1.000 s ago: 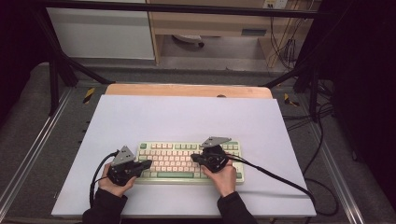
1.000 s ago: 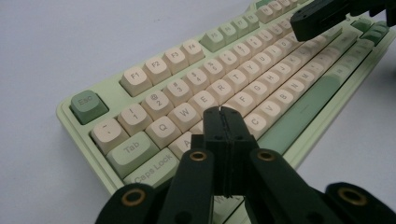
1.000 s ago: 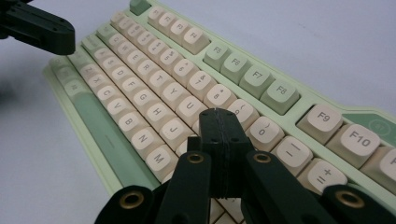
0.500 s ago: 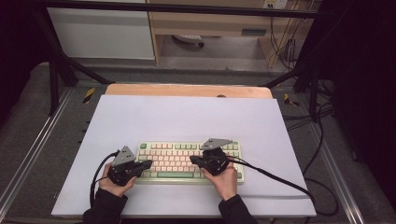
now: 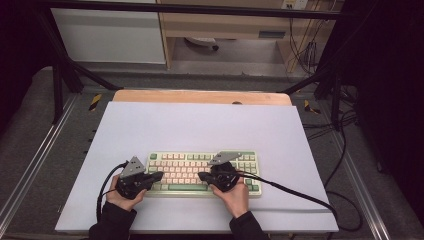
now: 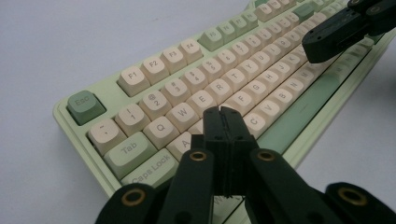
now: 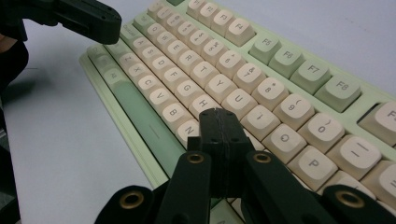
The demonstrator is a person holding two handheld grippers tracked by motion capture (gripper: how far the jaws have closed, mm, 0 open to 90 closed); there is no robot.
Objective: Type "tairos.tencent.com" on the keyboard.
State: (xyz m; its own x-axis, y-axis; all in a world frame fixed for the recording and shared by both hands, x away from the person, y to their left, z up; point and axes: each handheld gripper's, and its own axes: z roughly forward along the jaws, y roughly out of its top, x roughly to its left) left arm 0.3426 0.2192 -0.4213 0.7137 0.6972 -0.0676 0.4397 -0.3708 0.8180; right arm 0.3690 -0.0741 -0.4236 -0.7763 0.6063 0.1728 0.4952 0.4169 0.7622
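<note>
- While both claws stay out, clenched on nothing, the keyboard [image 5: 202, 172] lies sideways under them
- Left claw [image 6: 223, 116] tip sits over the A-S keys
- Right claw [image 7: 218, 119] sits over J-K

Keyboard [image 5: 202, 172] pale green case, cream letter keys with grey legends, darker green Esc, function keys and spacebar. Both grippers black, brass-coloured rivets; left gripper [image 5: 159, 176], right gripper [image 5: 202, 176]. Table [image 5: 200, 125] pale lavender-white, wooden edge behind.

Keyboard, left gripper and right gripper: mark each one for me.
keyboard [image 5: 180, 158], high view, on the upper key rows.
left gripper [image 6: 227, 122], left gripper view, at its closed tips.
right gripper [image 7: 219, 122], right gripper view, at its closed tips.
</note>
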